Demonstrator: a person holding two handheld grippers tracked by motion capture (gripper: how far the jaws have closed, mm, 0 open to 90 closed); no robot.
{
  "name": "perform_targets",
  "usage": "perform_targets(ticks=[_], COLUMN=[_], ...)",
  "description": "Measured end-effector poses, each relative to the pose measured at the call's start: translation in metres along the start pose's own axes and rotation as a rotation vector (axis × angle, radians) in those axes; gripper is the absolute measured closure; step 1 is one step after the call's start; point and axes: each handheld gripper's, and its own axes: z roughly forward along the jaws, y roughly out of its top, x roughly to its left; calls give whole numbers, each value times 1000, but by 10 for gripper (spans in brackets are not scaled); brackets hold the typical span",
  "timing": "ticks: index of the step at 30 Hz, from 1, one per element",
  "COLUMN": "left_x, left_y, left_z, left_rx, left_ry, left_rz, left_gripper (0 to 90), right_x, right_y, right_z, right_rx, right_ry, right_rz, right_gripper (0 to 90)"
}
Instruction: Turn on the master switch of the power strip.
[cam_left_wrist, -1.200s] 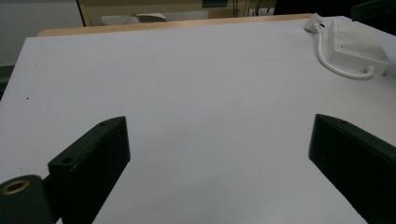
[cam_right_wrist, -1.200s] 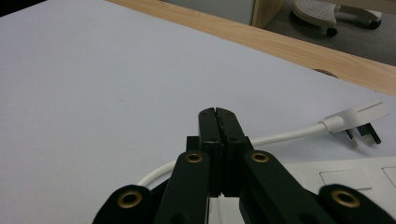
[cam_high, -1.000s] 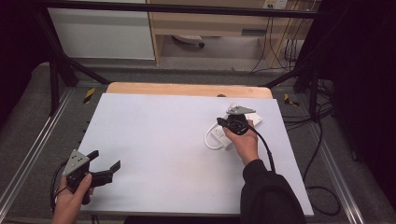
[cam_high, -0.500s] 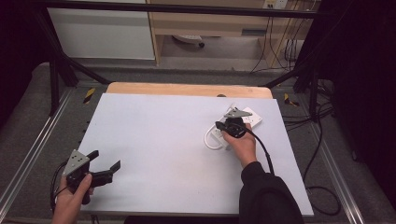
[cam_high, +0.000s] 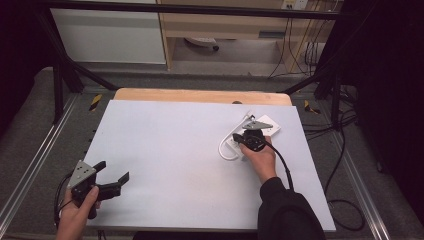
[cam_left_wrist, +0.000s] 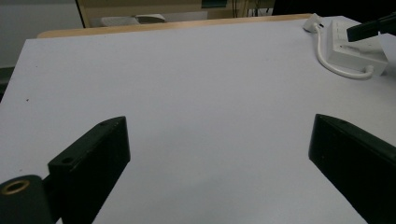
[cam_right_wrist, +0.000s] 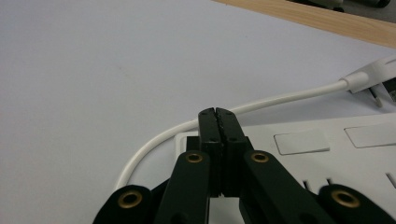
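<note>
A white power strip (cam_high: 269, 124) lies at the table's right side, and its white cable (cam_high: 223, 151) loops off its near-left end. My right gripper (cam_high: 236, 137) is shut. Its jaws are pressed together with nothing between them, right over the strip's end (cam_right_wrist: 327, 140). The cable (cam_right_wrist: 154, 140) curves just past the tips toward a white plug (cam_right_wrist: 369, 74). My left gripper (cam_high: 112, 171) hovers open near the table's front left corner, and its fingers (cam_left_wrist: 93, 154) stand wide apart over bare table. The left gripper view has the strip (cam_left_wrist: 355, 56) far off at the upper right.
The white tabletop (cam_high: 170, 150) has a wooden strip (cam_high: 200, 95) along its far edge. Black frame posts and metal rails flank the table, and cables hang off to the right. A broad bare stretch of table lies between the two grippers.
My right gripper has shifted very slightly over the strip's end, jaws still shut. The left gripper has stayed put.
</note>
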Motion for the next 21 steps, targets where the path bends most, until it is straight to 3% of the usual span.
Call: perform_targets(ticks=[21], left_x=[0], left_y=[0], left_z=[0], left_rx=[-2], left_ry=[-3], left_rz=[1], left_gripper=[53], right_x=[3], right_y=[-3], right_z=[1], right_rx=[9], right_ry=[-13], right_rz=[-11], right_gripper=[900])
